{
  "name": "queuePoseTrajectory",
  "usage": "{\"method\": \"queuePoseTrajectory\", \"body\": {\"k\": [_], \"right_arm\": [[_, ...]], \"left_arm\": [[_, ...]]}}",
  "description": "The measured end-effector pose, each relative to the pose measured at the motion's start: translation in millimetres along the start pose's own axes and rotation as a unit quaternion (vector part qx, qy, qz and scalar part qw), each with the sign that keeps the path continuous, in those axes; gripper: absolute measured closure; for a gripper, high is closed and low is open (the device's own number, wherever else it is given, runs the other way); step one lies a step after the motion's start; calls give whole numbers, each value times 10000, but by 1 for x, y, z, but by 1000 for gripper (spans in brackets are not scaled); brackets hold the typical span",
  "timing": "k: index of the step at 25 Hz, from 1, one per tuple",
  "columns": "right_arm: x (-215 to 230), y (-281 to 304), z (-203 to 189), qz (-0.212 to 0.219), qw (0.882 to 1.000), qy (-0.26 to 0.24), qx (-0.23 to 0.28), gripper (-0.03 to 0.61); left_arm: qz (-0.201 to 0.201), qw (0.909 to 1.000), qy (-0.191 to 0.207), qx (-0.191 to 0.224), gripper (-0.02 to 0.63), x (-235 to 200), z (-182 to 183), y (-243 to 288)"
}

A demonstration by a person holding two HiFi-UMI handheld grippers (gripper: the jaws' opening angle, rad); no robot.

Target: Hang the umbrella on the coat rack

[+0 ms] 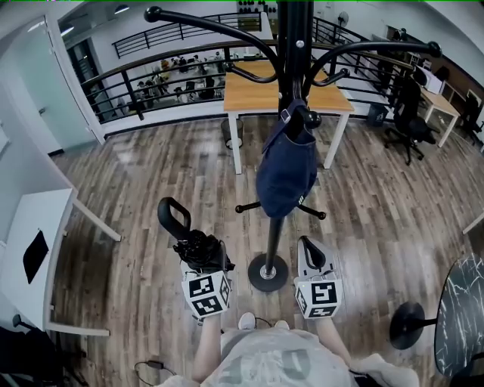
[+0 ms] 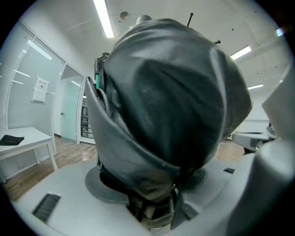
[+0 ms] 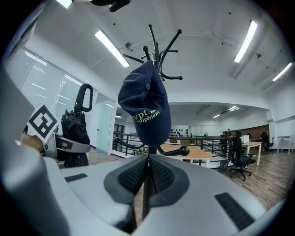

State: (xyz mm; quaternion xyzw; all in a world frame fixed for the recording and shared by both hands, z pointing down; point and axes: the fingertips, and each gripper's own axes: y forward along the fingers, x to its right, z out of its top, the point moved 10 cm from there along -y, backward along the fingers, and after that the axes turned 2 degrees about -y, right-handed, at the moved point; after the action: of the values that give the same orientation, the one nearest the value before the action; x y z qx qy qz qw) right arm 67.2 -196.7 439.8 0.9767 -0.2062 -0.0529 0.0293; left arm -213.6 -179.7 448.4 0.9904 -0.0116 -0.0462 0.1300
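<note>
Blocked straight ahead by the black metal coat rack [image 1: 295, 45], one front hook covered by a navy blue fabric cap [image 1: 286, 170]. Open above along the long curved black arm [image 1: 200, 23] at left and the matching arm [image 1: 378, 45] at right. Lower down, barred by short black knobbed pegs [image 1: 249, 207] jutting sideways. Behind, seemingly close, hemmed by a light wooden table with white legs [image 1: 249, 94].
</note>
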Motion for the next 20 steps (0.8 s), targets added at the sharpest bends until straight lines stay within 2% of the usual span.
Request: {"method": "queuePoseTrajectory", "body": {"k": [5,10,20], "right_arm": [[-17,1,-3,277,9996,63,-38,548],[-24,-1,-2,388,9992,92,-80,548],[-28,-2,-1,406,9990,188,-34,548]], "left_arm": [[192,9992,320,121,333,-5,33,15],[117,9979,453,437,333,-9,76,24],[-52,9911,935,948,333,-21,193,49]]}}
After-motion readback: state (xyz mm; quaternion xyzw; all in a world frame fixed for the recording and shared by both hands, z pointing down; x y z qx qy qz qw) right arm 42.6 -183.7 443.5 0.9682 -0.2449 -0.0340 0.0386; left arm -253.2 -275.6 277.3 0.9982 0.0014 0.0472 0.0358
